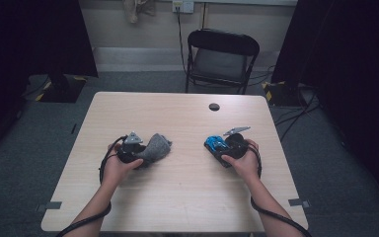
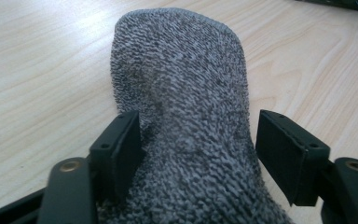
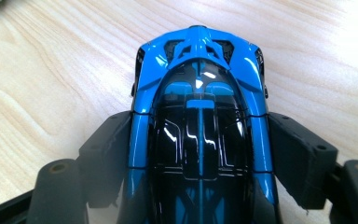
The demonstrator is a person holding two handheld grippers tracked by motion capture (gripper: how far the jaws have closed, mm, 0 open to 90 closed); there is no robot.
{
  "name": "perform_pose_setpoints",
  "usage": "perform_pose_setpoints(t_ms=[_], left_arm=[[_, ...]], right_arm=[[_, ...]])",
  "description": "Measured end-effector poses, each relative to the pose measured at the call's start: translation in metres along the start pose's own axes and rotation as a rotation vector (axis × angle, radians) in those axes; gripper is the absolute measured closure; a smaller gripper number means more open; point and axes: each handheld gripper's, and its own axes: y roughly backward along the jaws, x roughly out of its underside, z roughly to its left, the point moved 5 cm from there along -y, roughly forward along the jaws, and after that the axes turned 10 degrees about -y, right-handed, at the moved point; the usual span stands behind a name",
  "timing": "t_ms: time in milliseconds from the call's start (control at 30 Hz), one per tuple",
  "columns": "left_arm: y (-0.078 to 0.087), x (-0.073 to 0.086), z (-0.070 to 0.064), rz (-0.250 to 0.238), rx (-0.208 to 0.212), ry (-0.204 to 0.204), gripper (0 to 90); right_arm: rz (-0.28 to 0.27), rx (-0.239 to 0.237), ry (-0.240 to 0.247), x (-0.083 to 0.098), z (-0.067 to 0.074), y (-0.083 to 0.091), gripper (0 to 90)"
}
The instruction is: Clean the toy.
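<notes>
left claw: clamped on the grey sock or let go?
Open. In the left gripper view the left claw straddles the grey sock; a gap shows beside one pad, the other just touches the knit.

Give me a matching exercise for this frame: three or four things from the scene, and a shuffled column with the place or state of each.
Things:
1. grey sock
2. blue toy car
3. folding chair
4. round hole

Places or states:
A. on the floor beyond the table's far edge
B. between the left gripper's jaws, one pad standing clear of it
C. in the tabletop near its far edge
D. between the right gripper's jaws, pads against its sides

Pairs: 1-B, 2-D, 3-A, 4-C
</notes>
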Motion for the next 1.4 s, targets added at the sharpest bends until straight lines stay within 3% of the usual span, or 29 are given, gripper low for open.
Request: perform_pose_setpoints(t_ms=[67,133,333,467,933,1400], left_arm=[[0.002,-0.001,0.001,0.0,0.001,-0.003,28.2],[0.004,-0.002,0.001,0.003,-0.004,-0.004,27.5],[0.012,-0.006,-0.003,-0.007,0.005,0.011,24.1],[0.02,-0.006,-0.006,-0.004,0.006,-0.003,23.1],[0.044,0.011,-0.014,-0.041,0.02,0.011,21.6],[0.058,0.049,-0.024,-0.029,0.029,0.018,19.6]], right_arm=[[-0.034,-0.007,-0.004,-0.004,-0.001,0.004,24.2],[-0.035,-0.027,-0.026,-0.008,-0.001,0.008,22.8],[-0.04,-0.024,-0.016,-0.011,-0.005,0.023,22.3],[-0.053,-0.031,-0.013,-0.007,-0.005,0.032,20.4],[-0.05,-0.084,-0.009,0.016,-0.004,0.059,15.6],[-0.043,-0.059,0.007,0.062,-0.007,0.079,14.8]])
